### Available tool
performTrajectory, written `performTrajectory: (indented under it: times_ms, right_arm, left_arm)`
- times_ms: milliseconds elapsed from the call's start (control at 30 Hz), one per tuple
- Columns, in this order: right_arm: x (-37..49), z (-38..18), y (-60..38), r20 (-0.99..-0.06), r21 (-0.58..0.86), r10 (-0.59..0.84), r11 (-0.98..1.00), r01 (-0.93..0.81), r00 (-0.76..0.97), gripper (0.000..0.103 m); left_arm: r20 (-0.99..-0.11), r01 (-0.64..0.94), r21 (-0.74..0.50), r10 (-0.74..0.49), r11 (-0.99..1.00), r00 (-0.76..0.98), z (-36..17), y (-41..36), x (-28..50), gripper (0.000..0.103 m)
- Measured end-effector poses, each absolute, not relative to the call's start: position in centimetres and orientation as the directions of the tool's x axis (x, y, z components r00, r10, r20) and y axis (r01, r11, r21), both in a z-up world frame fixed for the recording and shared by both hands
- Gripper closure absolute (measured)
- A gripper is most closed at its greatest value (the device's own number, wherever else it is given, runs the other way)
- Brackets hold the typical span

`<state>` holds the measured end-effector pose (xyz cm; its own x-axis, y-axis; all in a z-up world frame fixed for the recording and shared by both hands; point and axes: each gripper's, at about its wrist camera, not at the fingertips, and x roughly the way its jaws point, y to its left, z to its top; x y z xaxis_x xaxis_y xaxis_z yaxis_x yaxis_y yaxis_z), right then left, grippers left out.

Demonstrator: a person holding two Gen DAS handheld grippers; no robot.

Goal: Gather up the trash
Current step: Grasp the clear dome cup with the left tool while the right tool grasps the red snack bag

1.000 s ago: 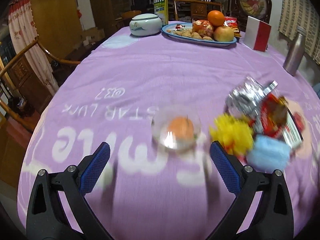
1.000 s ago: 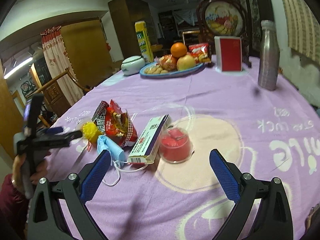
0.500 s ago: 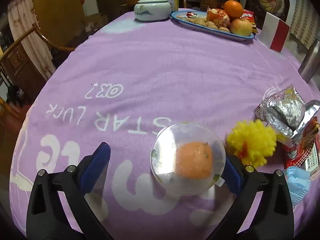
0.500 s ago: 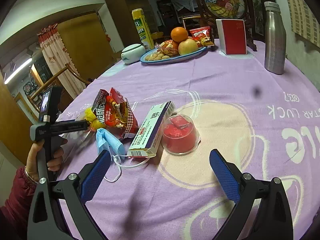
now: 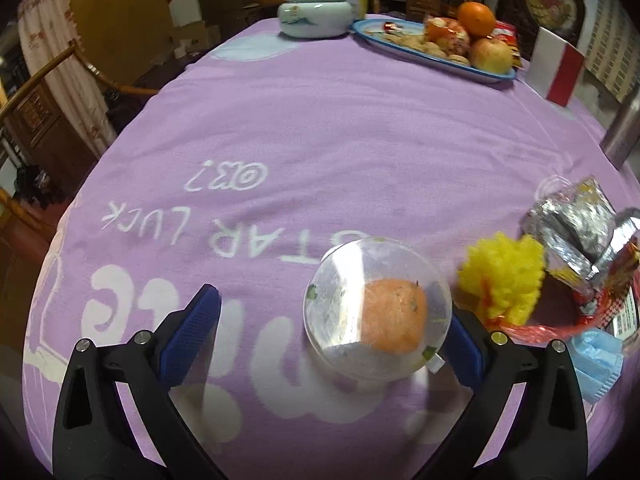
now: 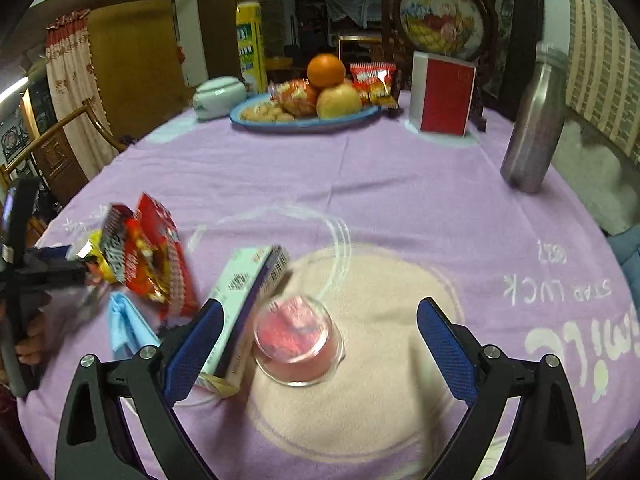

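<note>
A clear plastic cup with orange remains [image 5: 378, 312] lies on the purple tablecloth [image 5: 320, 140] between the fingers of my open left gripper [image 5: 326, 340], close against the right finger. Beside it lie a yellow pom-pom [image 5: 502, 276], a foil wrapper [image 5: 576, 228] and a blue face mask [image 5: 600, 356]. In the right wrist view a clear cup with red remains [image 6: 298, 340] stands between the fingers of my open right gripper [image 6: 320, 348]. A white carton box [image 6: 248, 312] leans by its left finger, with a red snack bag [image 6: 156, 260] further left.
At the far side stand a blue fruit plate [image 6: 304, 120], a red-and-white box [image 6: 444, 96], a pale ceramic jar [image 6: 218, 96] and a yellow carton [image 6: 250, 48]. A metal bottle [image 6: 534, 120] is at the right. Wooden chairs [image 5: 44, 92] line the left edge. A hand [image 6: 28, 344] grips the left tool.
Both grippers have moved forward and down. The orange cup now sits between the left fingers, and the red cup between the right fingers. Both stay open.
</note>
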<state>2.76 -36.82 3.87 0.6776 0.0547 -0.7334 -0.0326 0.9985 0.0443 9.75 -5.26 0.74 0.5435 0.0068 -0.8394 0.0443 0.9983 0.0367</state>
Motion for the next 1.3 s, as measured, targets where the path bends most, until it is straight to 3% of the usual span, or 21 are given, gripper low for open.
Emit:
performTrajectory:
  times_ms: [267,500,667,867,1033,1100,1133,1167,1200,1300]
  right_arm:
    - [2.2,3.9,-36.4,-0.723,0.071,0.121,0.992,-0.100,0.681,0.009]
    - [1.4,5.2,-35.8,-0.670,0.092,0.150,0.989,-0.119,0.727,0.011]
    - [2.4,5.8,-33.1,-0.688,0.095,0.213,0.974,-0.205,0.694,0.011]
    - [4.1,5.9,-27.5,-0.708,-0.035,0.194,0.951,-0.309,0.679,0.010]
    - [6.5,4.4,-25.6,-0.751,-0.009,0.212,0.944,-0.331,0.625,0.008]
    - [7.0,4.0,-25.7,-0.754,0.011,0.222,0.945,-0.326,0.618,0.025]
    - [7.0,3.8,-25.8,-0.758,0.021,0.233,0.942,-0.334,0.609,0.055]
    - [7.0,3.7,-25.9,-0.766,0.033,0.245,0.938,-0.344,0.595,0.073]
    - [6.8,4.0,-26.3,-0.759,0.050,0.255,0.940,-0.337,0.599,0.075]
    - [6.3,5.3,-28.0,-0.720,0.111,0.290,0.945,-0.309,0.631,0.081]
  left_arm:
    - [-0.830,-0.012,0.076,0.070,0.997,0.554,0.9,-4.8,9.7,0.006]
    - [-0.835,-0.022,0.048,0.052,0.999,0.548,0.7,-4.4,9.9,0.006]
    - [-0.835,-0.023,0.046,0.051,0.999,0.548,0.6,-4.4,9.9,0.006]
    - [-0.835,-0.023,0.046,0.051,0.999,0.548,0.7,-4.3,9.9,0.006]
    - [-0.835,-0.024,0.046,0.051,0.999,0.548,0.7,-4.3,9.9,0.006]
    - [-0.835,-0.023,0.044,0.049,0.999,0.548,0.7,-4.3,9.9,0.006]
    - [-0.836,-0.018,0.036,0.040,0.999,0.547,0.7,-4.3,9.9,0.007]
    - [-0.837,-0.007,0.022,0.022,1.000,0.547,0.8,-4.3,9.8,0.007]
    - [-0.834,0.010,-0.003,-0.008,1.000,0.551,1.0,-4.3,9.7,0.008]
    - [-0.811,0.029,-0.063,-0.068,0.998,0.581,1.9,-4.0,9.4,0.025]
